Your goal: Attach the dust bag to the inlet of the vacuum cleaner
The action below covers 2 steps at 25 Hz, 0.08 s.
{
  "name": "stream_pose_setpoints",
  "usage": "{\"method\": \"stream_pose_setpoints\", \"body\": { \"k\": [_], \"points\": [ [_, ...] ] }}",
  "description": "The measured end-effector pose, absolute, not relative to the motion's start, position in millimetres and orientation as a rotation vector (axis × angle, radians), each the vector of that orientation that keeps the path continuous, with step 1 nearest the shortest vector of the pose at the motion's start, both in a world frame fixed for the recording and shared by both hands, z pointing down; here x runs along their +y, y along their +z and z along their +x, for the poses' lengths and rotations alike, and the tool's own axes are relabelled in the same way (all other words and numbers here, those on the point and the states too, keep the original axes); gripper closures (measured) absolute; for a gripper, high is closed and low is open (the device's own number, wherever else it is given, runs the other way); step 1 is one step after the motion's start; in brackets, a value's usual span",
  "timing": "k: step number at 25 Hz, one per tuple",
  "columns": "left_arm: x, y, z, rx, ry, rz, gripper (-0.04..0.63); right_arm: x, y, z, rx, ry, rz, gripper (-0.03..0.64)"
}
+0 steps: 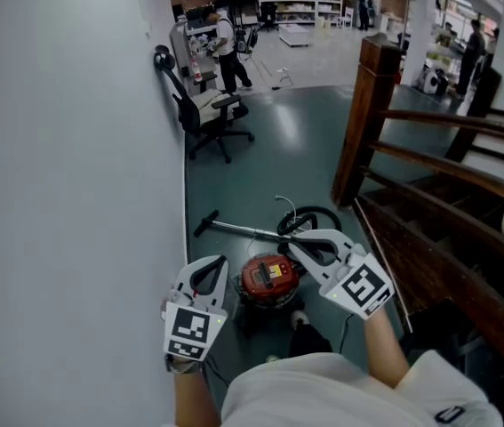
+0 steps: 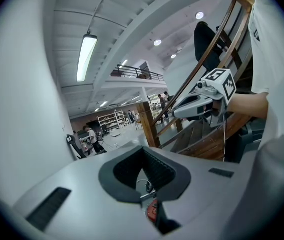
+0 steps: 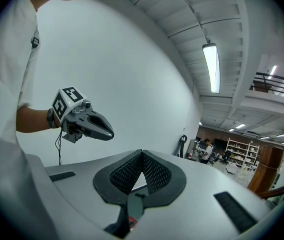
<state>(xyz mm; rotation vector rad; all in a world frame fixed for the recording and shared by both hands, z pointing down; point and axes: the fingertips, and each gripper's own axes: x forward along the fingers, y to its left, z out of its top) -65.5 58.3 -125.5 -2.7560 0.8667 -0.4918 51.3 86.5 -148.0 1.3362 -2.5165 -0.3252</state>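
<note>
The left gripper (image 1: 219, 263) and right gripper (image 1: 294, 245) are clenched on nothing, fingers high above the vacuum cleaner (image 1: 268, 278), likely just waiting.

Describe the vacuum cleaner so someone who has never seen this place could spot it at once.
Find the strip of dark green floor between the white wall and the wooden staircase. At its near end stands the vacuum cleaner, with a metal tube and a looped black hose lying just beyond it. It alone has a round red top.
</note>
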Motion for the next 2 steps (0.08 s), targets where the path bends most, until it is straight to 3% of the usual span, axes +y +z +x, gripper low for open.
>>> {"method": "stream_pose_setpoints", "body": {
  "k": [2],
  "points": [
    [57.9, -124.9, -66.4, 0.867, -0.497, -2.759, 0.594, 86.0, -148.2, 50.6, -2.517, -0.316, 1.341, 0.588]
  ]
}}
